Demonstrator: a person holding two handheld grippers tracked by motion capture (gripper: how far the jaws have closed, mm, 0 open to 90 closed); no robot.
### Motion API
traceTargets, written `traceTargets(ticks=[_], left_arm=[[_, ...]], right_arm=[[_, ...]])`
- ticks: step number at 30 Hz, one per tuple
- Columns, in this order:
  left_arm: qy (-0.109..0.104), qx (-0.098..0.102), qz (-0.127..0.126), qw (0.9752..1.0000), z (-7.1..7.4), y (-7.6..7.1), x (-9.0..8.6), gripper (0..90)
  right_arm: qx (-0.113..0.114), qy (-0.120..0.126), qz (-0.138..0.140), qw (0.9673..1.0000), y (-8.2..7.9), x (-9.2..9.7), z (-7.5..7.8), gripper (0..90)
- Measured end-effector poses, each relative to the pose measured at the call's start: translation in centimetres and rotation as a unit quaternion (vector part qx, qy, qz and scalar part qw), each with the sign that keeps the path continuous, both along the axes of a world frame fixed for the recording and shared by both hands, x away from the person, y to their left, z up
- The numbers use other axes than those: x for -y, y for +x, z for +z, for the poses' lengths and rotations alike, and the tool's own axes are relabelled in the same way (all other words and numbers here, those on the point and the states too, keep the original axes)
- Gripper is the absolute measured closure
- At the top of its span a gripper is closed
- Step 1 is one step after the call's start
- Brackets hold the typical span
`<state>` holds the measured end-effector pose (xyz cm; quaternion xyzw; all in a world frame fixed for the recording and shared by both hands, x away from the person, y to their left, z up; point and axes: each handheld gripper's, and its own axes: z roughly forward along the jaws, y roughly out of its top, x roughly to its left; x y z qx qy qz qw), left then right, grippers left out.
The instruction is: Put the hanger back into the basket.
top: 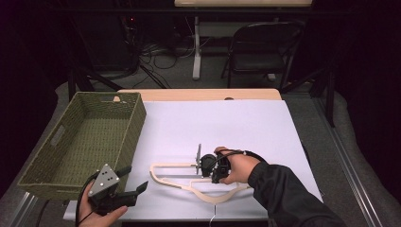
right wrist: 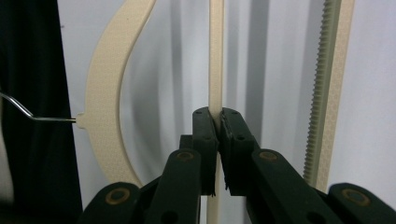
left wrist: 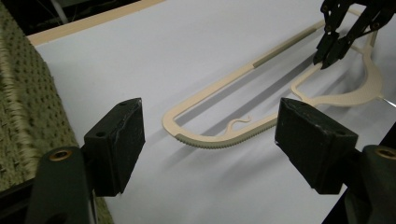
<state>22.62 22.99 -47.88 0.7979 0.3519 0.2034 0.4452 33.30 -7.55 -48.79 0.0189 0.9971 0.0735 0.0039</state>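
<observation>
Cream hanger [top: 189,182] flat on the white bench [top: 236,123], lower centre of the high view. Right tool [top: 213,174] clamped on one thin bar of the hanger, grip made. Left tool [top: 130,187] at lower left, jaws apart, empty, aimed at the hanger's rounded end [left wrist: 187,135]. Woven basket [top: 137,118] at left holds nothing. Judged early: pickup begun, lifting and placing left.

No readable text (or label) anywhere here.
</observation>
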Motion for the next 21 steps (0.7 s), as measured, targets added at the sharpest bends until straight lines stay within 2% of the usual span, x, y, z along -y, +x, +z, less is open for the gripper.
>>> traceTargets(ticks=[4, 7, 9, 12, 21], left_arm=[[0.007, -0.004, -0.019, 0.9998, -0.6, 0.1, 1.3, 24.5], [0.02, -0.004, -0.038, 0.9991, -1.3, 0.2, 2.6, 24.5], [0.027, -0.005, -0.05, 0.9984, -1.8, 0.3, 3.5, 24.4], [0.032, -0.003, -0.069, 0.9971, -2.5, 0.5, 4.8, 24.4], [0.077, 0.011, -0.105, 0.9914, -4.0, 0.4, 8.2, 24.3]], right_arm=[[0.0, 0.001, 0.001, 1.0, 0.1, -0.1, 0.5, 85.7], [-0.001, 0.002, -0.007, 1.0, 0.1, -0.1, 0.6, 85.7], [-0.005, 0.003, -0.004, 1.0, 0.2, -0.1, 0.6, 85.7], [-0.007, 0.004, -0.003, 1.0, 0.2, -0.1, 0.6, 85.6], [-0.009, 0.006, -0.005, 0.9999, 0.2, -0.2, 0.6, 85.6]])
